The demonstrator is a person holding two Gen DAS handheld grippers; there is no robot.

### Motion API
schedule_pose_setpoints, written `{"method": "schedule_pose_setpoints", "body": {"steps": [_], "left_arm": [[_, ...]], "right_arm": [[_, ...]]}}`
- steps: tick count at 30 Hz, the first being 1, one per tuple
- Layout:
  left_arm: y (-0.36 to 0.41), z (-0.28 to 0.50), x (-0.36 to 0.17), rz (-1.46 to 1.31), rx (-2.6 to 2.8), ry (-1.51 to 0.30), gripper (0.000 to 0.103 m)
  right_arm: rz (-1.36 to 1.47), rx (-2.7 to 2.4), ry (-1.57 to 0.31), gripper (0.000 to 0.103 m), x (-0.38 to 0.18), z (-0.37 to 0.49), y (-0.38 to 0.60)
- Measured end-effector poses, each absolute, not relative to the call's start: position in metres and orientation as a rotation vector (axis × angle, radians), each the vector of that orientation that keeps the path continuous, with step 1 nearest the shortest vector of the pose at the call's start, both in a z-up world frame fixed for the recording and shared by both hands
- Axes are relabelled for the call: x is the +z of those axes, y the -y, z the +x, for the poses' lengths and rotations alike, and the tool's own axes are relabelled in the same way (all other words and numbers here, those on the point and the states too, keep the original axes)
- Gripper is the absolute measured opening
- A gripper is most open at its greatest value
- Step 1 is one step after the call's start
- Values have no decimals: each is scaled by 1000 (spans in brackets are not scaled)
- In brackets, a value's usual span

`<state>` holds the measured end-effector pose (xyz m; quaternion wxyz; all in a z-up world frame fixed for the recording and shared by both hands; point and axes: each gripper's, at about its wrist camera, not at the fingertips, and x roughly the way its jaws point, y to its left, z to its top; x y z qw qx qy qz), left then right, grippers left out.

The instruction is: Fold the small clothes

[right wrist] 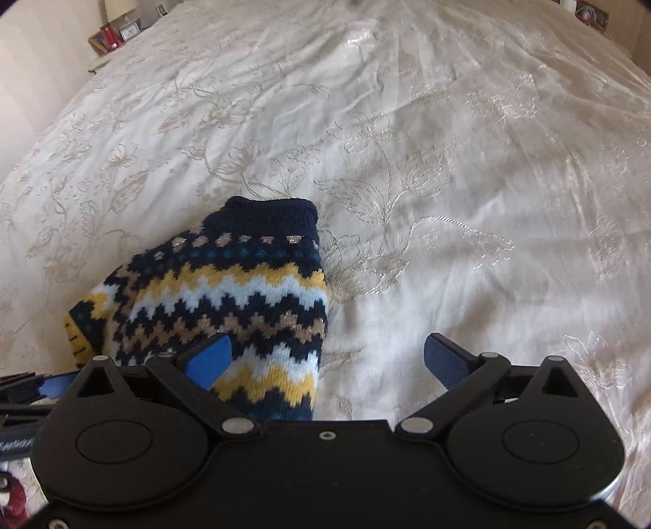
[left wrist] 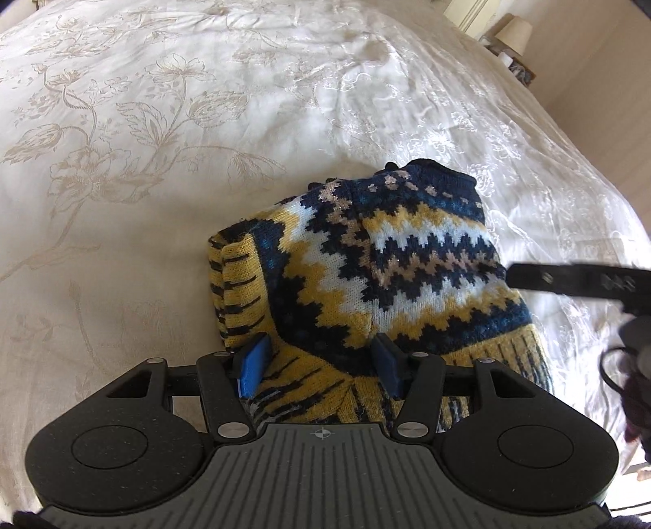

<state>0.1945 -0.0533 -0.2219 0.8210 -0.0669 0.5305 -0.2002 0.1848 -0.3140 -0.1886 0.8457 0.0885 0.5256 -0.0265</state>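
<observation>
A small knitted sweater (left wrist: 366,268) in navy, yellow, white and tan zigzags lies folded on the white bedspread (left wrist: 162,122). My left gripper (left wrist: 319,364) is open, its blue pads straddling the sweater's near yellow-striped edge. The sweater also shows in the right wrist view (right wrist: 228,293), its navy collar pointing away. My right gripper (right wrist: 325,362) is open wide over the sweater's right edge, left pad above the knit, right pad above bare bedspread (right wrist: 447,162). The right gripper's finger shows blurred in the left wrist view (left wrist: 569,280) at the sweater's right side.
The embroidered bedspread stretches all around the sweater. A bedside table with a lamp (left wrist: 514,34) stands past the bed's far right corner. In the right wrist view a nightstand with small items (right wrist: 116,34) is at the far left.
</observation>
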Motion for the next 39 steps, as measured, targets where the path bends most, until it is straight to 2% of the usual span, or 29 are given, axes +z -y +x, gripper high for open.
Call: {"method": "schedule_pose_setpoints", "body": {"steps": [6, 12, 16, 22, 25, 39], "left_arm": [[52, 194, -224, -137, -450, -1120, 54], [56, 191, -224, -89, -480, -1096, 61], [60, 188, -220, -71, -521, -1076, 77], [61, 169, -193, -7, -471, -1011, 85], [56, 155, -178, -31, -416, -991, 103], [66, 86, -114, -19, -159, -1020, 101]], "right_arm": [[147, -102, -1179, 102, -204, 153, 297], [157, -148, -1195, 102, -231, 158, 289], [126, -136, -1170, 102, -224, 156, 287], [89, -115, -1091, 102, -197, 137, 285], [97, -73, -1052, 102, -181, 126, 284], [173, 48, -929, 102, -116, 65, 297]]}}
